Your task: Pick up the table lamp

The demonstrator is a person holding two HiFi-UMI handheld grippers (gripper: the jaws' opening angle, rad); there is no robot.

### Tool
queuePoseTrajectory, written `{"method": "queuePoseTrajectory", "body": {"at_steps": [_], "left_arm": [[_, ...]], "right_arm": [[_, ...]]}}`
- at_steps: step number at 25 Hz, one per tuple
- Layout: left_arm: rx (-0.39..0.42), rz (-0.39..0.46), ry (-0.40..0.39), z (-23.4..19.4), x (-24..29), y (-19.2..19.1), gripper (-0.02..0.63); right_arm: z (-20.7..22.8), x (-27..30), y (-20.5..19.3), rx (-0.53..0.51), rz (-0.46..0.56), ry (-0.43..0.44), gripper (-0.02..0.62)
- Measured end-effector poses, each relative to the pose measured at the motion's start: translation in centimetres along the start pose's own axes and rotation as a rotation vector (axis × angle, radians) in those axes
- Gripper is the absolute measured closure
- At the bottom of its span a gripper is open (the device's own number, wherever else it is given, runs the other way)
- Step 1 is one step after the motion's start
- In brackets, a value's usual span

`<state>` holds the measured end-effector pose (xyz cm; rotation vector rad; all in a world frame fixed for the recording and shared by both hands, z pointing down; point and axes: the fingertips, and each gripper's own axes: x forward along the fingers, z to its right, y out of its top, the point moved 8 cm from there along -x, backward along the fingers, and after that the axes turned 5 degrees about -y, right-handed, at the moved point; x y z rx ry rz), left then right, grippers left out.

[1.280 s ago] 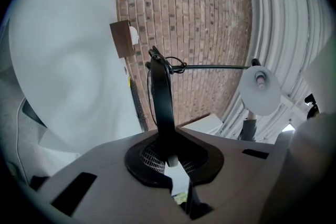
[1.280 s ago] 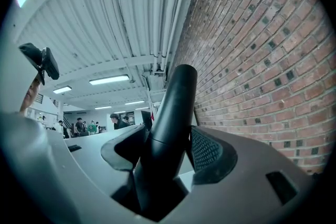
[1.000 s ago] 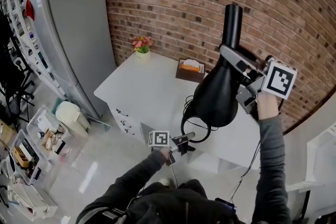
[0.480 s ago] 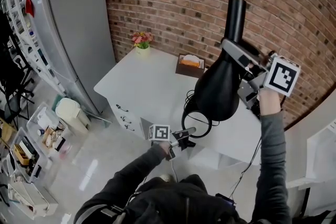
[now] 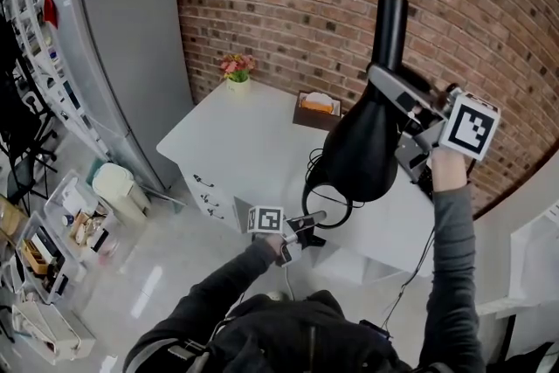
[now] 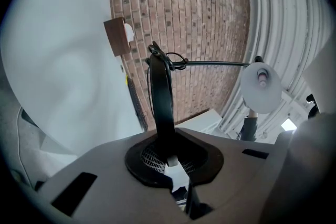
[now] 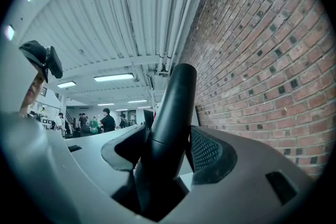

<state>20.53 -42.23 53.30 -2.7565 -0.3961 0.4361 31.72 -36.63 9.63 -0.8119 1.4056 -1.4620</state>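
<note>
We wear a dark grey long-sleeved top: the left sleeve [image 5: 218, 288] shows at lower centre and the right sleeve [image 5: 450, 266] at the lower right. The left gripper [image 5: 314, 223] and the right gripper [image 5: 390, 92] are grey-bodied. Each carries a white cube printed with black square markers, the left cube [image 5: 265, 220] and the right cube [image 5: 470, 127]. The jaws are lined with black pads [image 7: 207, 149] of fine grid texture.
</note>
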Motion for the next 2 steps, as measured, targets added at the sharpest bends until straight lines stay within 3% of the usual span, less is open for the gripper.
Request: {"method": "queuePoseTrajectory", "body": {"at_steps": [2], "left_arm": [[0.007,0.0,0.004,0.04,-0.03,0.49,0.592]], "right_arm": [[0.28,0.15,0.18,-0.001,0.002,0.003,0.345]]}}
